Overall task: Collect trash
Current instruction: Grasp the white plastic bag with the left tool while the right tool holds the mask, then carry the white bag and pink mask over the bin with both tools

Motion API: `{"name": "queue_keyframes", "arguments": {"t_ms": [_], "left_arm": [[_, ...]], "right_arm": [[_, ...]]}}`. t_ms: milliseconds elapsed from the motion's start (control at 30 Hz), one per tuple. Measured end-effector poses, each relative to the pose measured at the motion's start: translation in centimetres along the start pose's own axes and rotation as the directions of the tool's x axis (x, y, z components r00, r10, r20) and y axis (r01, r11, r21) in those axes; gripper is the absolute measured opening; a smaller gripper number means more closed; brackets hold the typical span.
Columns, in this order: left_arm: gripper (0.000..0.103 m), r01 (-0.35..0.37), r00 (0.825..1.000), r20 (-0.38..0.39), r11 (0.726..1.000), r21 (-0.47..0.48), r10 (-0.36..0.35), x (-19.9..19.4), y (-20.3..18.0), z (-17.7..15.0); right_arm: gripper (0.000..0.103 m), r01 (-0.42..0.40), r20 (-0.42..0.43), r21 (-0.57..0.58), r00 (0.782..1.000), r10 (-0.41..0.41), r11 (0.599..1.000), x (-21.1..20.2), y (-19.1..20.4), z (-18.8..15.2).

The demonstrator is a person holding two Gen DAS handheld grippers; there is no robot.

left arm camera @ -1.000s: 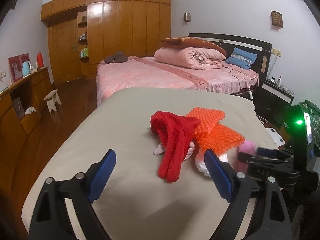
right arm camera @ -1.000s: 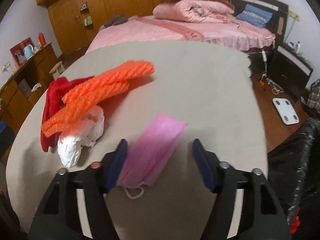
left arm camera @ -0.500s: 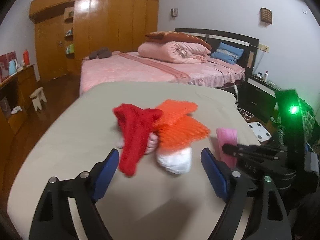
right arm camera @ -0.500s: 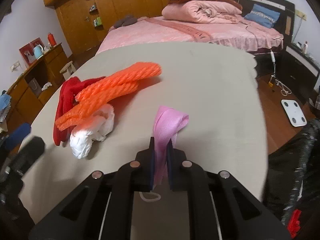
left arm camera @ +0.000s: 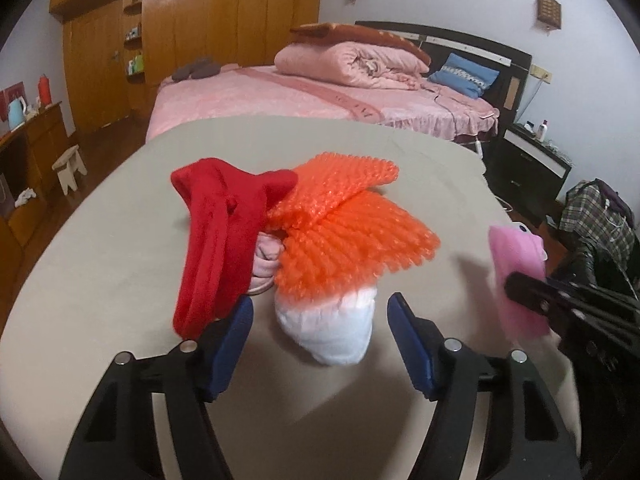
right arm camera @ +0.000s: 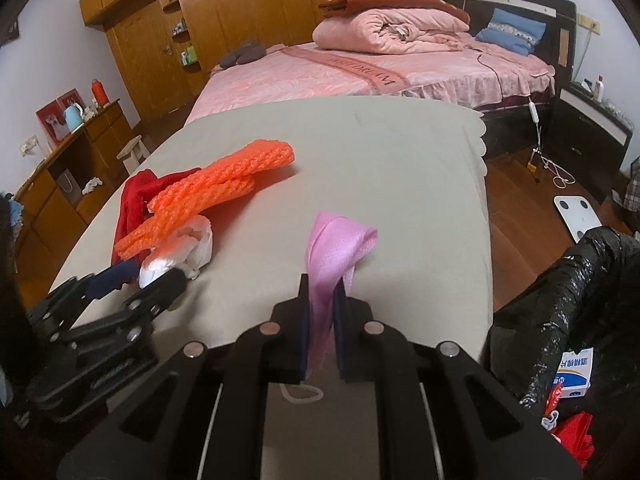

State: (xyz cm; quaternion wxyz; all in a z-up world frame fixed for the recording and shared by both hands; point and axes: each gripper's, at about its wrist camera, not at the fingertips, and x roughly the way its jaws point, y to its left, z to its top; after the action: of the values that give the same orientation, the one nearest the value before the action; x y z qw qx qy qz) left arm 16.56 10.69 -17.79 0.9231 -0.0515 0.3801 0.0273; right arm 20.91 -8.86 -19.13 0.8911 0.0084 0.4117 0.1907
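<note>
A beige-covered table (left arm camera: 120, 248) holds a pile: a red cloth (left arm camera: 218, 236), orange foam netting (left arm camera: 352, 232) and a white crumpled bag (left arm camera: 332, 332) under the netting. My left gripper (left arm camera: 320, 328) is open with its blue fingers on either side of the white bag, close to it. My right gripper (right arm camera: 321, 312) is shut on a pink face mask (right arm camera: 334, 248) and holds it just above the table; it also shows at the right of the left wrist view (left arm camera: 516, 276). The pile shows in the right wrist view (right arm camera: 200, 196).
A black trash bag (right arm camera: 560, 300) stands open at the table's right edge, with a white-blue box (right arm camera: 572, 372) and red scraps inside. A pink bed (right arm camera: 360, 76) lies beyond the table. Wooden drawers (right arm camera: 60, 184) line the left wall. A white scale (right arm camera: 576, 216) lies on the floor.
My right gripper closed on the pink mask and lifted it off the table. My left gripper moved forward and to the right until its fingers flank the white bag.
</note>
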Motion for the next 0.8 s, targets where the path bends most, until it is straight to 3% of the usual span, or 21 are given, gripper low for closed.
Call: {"name": "queue_keyframes", "arguments": {"t_ms": [167, 267, 333, 800], "left_arm": [[0.060, 0.007, 0.996, -0.085, 1.000, -0.007, -0.007, 1.9, -0.2, 0.1], [0.041, 0.006, 0.995, -0.095, 1.000, -0.018, -0.008, 2.1, -0.1, 0.2], [0.034, 0.014, 0.996, -0.089, 1.000, -0.021, -0.016, 2.0, -0.1, 0.1], [0.033, 0.061, 0.998, -0.019, 0.998, -0.006, -0.061, -4.3, -0.7, -1.5]], "right_arm": [[0.010, -0.005, -0.007, 0.006, 1.000, 0.005, 1.000, -0.1, -0.1, -0.4], [0.010, -0.008, -0.011, 0.000, 1.000, 0.008, 1.000, -0.1, 0.0, -0.6], [0.010, -0.009, -0.010, -0.006, 1.000, 0.009, 1.000, -0.2, 0.1, -0.6], [0.010, -0.031, 0.021, -0.024, 0.999, 0.031, 0.999, -3.7, 0.2, -1.7]]}}
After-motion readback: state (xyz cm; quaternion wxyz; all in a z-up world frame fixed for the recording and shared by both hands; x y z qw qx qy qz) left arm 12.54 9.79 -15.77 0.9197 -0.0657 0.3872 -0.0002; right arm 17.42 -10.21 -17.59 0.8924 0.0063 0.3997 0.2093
